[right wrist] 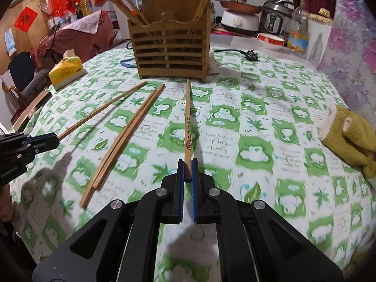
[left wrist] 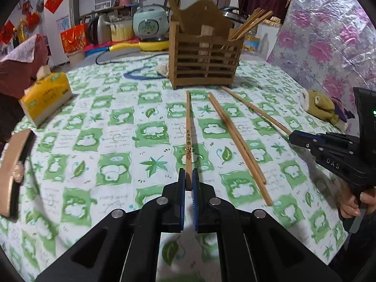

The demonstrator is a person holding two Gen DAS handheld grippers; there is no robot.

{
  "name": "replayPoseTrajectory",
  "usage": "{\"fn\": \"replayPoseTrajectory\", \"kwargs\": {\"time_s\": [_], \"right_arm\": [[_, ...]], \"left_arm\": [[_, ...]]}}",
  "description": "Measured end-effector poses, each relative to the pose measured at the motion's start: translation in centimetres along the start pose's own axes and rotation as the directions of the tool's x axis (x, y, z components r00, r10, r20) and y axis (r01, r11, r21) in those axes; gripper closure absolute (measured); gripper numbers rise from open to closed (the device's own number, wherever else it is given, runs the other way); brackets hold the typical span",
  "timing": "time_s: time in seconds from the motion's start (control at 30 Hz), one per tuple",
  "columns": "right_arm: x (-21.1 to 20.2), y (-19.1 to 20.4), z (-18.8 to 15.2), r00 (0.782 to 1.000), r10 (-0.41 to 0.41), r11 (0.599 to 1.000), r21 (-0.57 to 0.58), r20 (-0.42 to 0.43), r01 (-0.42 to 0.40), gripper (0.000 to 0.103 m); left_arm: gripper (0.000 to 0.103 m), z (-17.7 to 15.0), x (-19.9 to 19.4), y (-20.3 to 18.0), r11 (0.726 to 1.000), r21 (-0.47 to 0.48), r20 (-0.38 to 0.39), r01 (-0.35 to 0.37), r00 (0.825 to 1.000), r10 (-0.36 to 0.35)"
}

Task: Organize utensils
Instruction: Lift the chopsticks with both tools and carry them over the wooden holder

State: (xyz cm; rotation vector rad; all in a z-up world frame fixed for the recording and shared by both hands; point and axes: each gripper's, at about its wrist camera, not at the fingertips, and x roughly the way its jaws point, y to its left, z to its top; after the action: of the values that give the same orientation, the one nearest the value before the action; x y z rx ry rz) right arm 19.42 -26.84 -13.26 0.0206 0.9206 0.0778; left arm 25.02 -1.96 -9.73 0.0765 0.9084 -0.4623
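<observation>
A slatted wooden utensil holder (left wrist: 204,54) (right wrist: 170,44) stands at the back of the table with several chopsticks in both ends. My left gripper (left wrist: 188,176) is shut on the near end of a printed chopstick (left wrist: 188,131) that points at the holder. My right gripper (right wrist: 187,166) is shut on another printed chopstick (right wrist: 188,122) in the same way. Each gripper shows in the other's view, the right one (left wrist: 293,136) and the left one (right wrist: 55,139), each with its chopstick. Two loose chopsticks (left wrist: 235,136) (right wrist: 124,138) lie side by side on the cloth between them.
The table has a green and white patterned cloth (left wrist: 105,141). A yellow tissue pack (left wrist: 45,95) lies at the left. A plush toy (right wrist: 350,136) lies at the right. A blue cord (left wrist: 141,74) and a black plug (right wrist: 251,55) lie near the holder. Kitchen appliances stand behind.
</observation>
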Motion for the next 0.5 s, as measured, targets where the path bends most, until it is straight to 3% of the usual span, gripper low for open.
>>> {"fn": "replayPoseTrajectory", "kwargs": {"time_s": [0.27,0.5], "right_arm": [[-6.6,0.6,0.8,0.989,-0.021,1.0,-0.004,0.149,0.022,0.096],[-11.1,1.3,4.5,0.96,-0.015,1.0,0.003,0.278,0.015,0.096]], "left_arm": [[0.097,2.3,-5.3,-1.0,1.0,-0.003,0.125,-0.018,0.992,0.019],[0.097,7.1,-8.9,-2.2,1.0,0.006,0.231,-0.011,0.973,0.009]]}}
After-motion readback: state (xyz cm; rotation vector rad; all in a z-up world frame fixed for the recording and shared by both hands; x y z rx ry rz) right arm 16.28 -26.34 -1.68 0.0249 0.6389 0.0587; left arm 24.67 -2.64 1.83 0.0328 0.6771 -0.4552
